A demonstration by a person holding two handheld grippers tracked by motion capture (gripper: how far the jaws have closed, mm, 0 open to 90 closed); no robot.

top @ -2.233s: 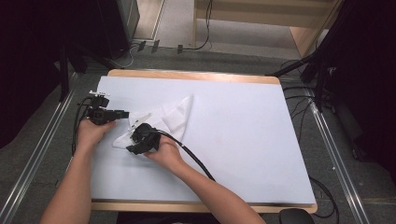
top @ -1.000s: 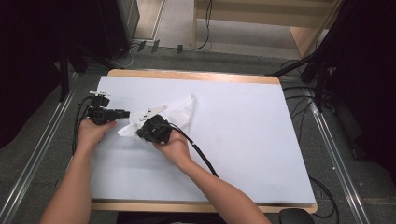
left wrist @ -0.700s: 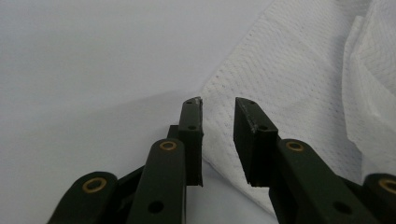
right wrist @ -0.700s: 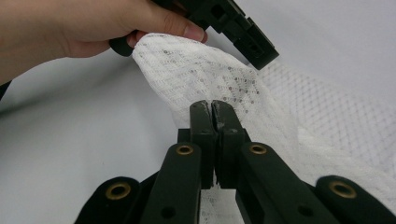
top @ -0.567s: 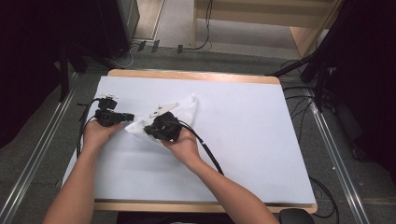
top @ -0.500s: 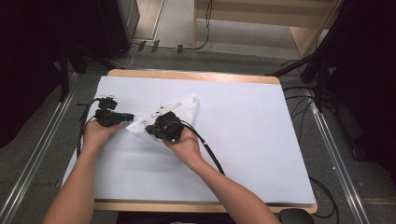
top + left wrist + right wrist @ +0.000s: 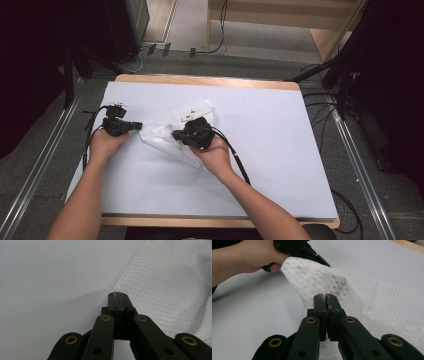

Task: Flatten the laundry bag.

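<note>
Mid-fold on the white mesh cloth (image 7: 167, 137) at the table's (image 7: 280, 150) left half: left tongs (image 7: 117, 295) just clamped on 1 corner, right tongs (image 7: 325, 298) pinching its edge; next, lift together and carry across, keeping tension even.

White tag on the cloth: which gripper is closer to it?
Right. The right gripper sits right beside the white tag; the left gripper is farther left, at a corner of the cloth.
</note>
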